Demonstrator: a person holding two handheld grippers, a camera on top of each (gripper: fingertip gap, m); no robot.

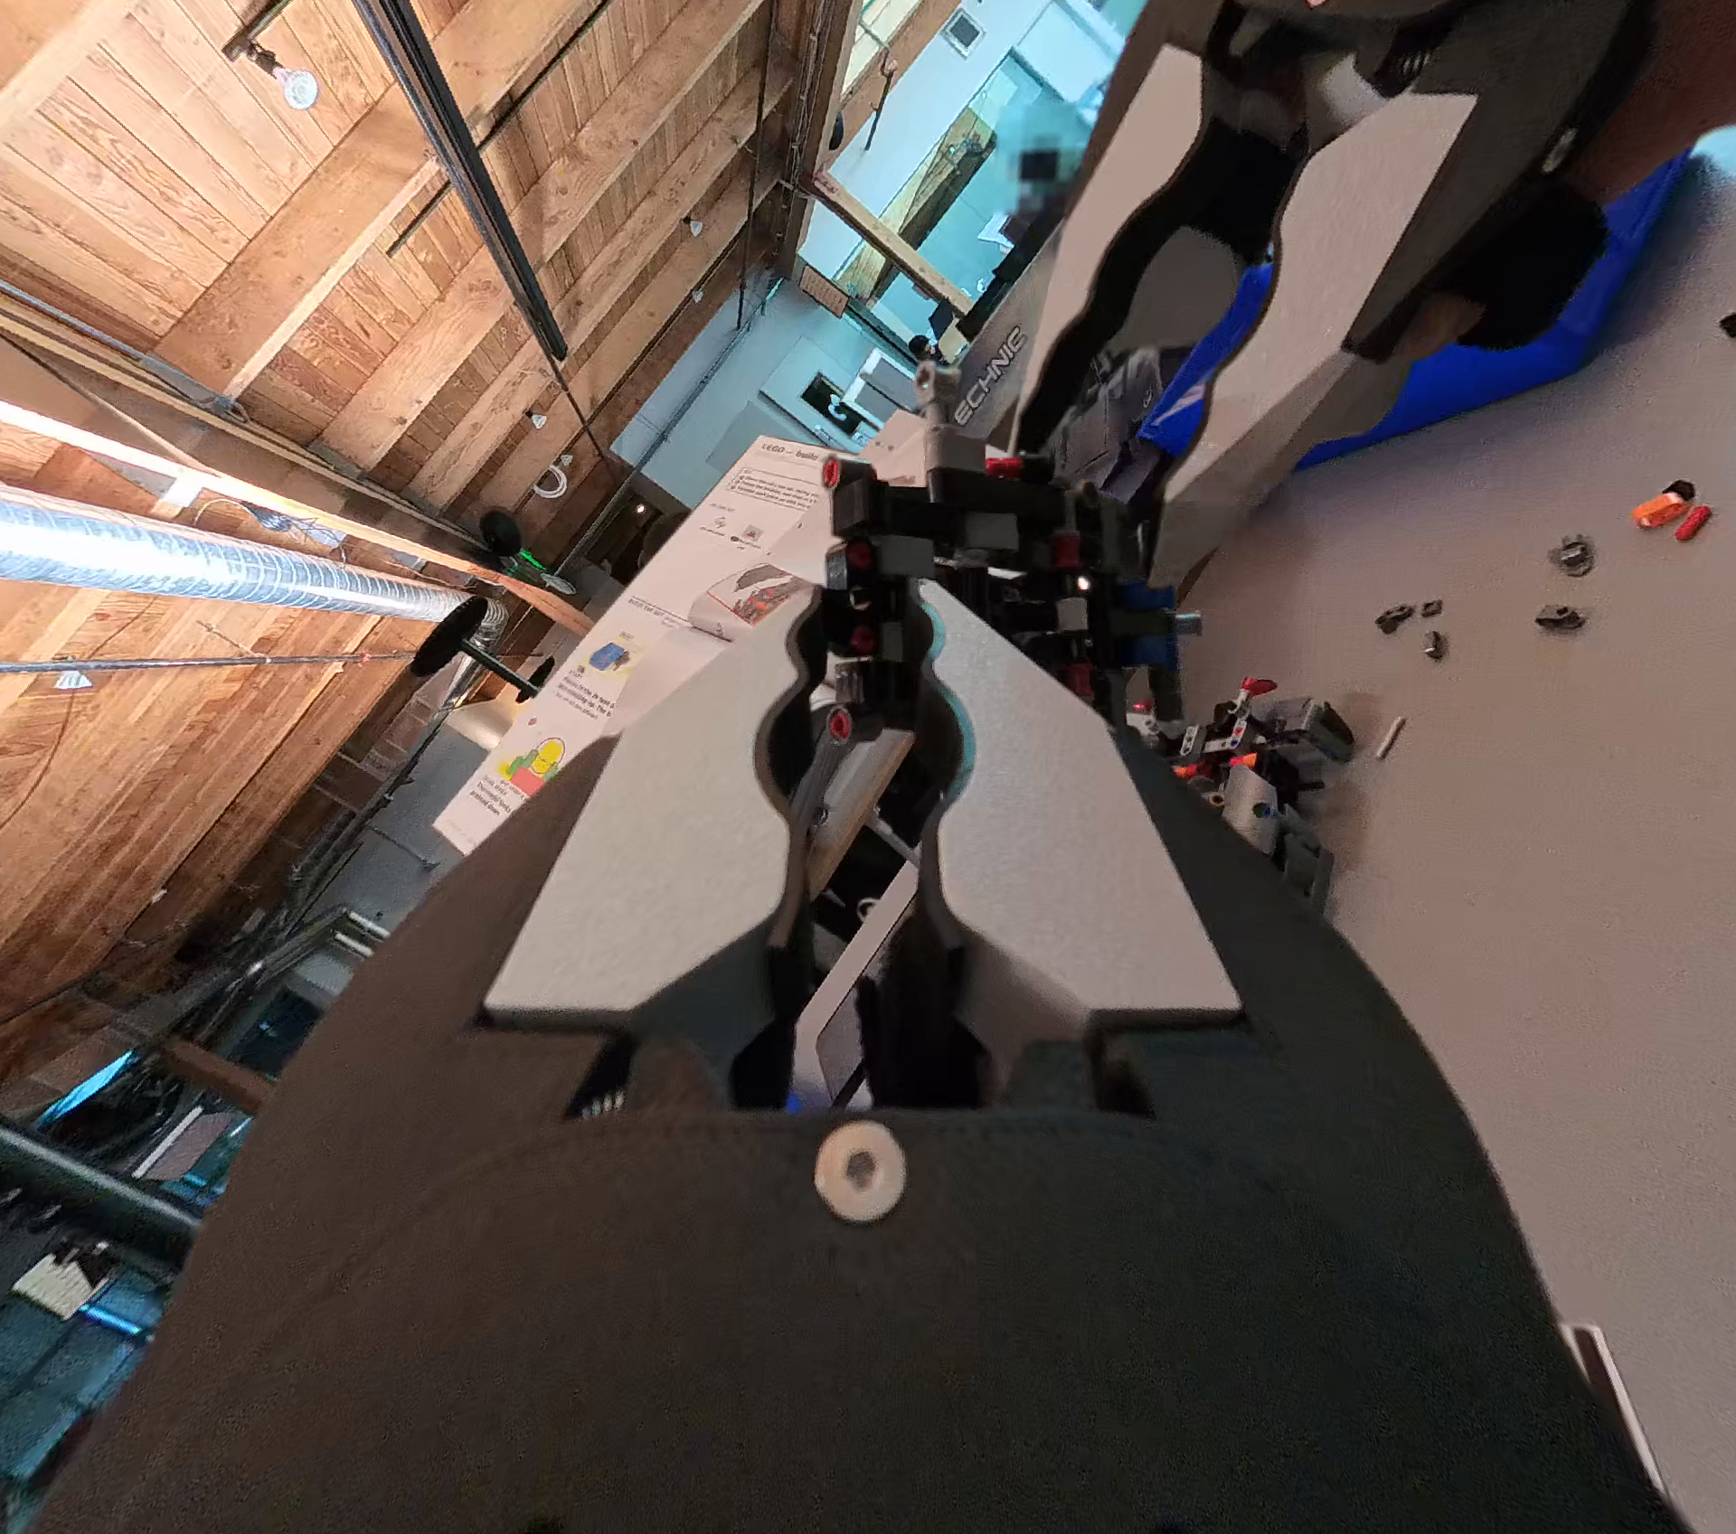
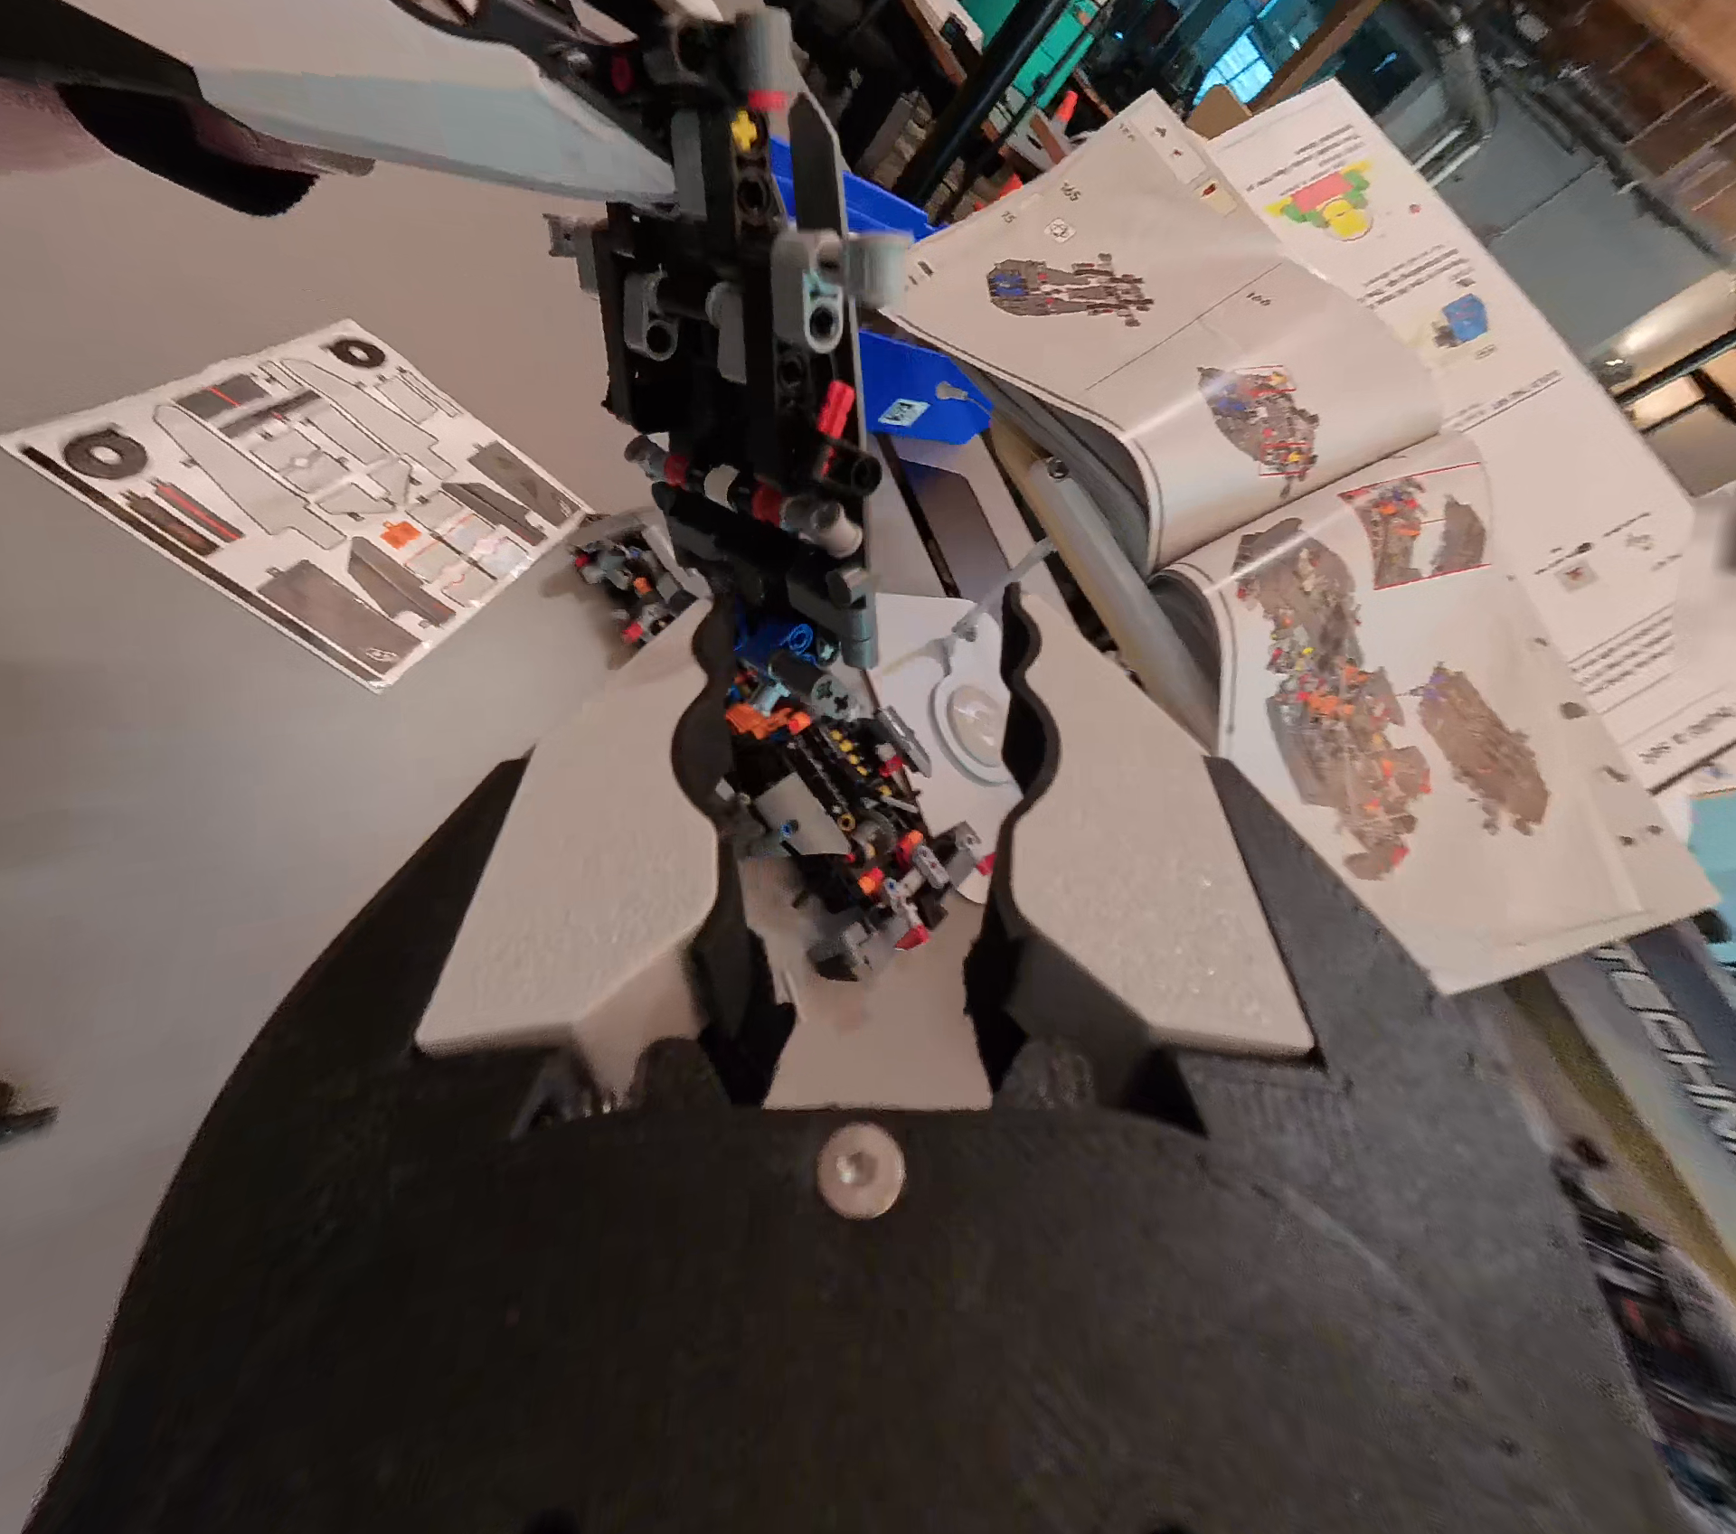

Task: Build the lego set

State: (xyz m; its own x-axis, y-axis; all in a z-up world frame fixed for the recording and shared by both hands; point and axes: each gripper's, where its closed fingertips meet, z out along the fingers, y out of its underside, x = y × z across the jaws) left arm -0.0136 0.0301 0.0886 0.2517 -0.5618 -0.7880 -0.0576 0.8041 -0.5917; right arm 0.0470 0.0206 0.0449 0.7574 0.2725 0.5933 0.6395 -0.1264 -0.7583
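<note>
Left gripper [image 1: 869, 615] pinched black-and-grey beam-and-pin lego sub-assembly [image 1: 968, 550], held up off the grey table [image 1: 1503, 878]. Right gripper [image 2: 860, 625] sat just below it, jaws spread, nothing held. Assembly looked light and stiff but likely fragile at pin joints; best gripped on black frame beams, not protruding red pins. Second lego chunk [image 2: 845, 813] lay on table beside open instruction booklet [image 2: 1315, 644].
</note>
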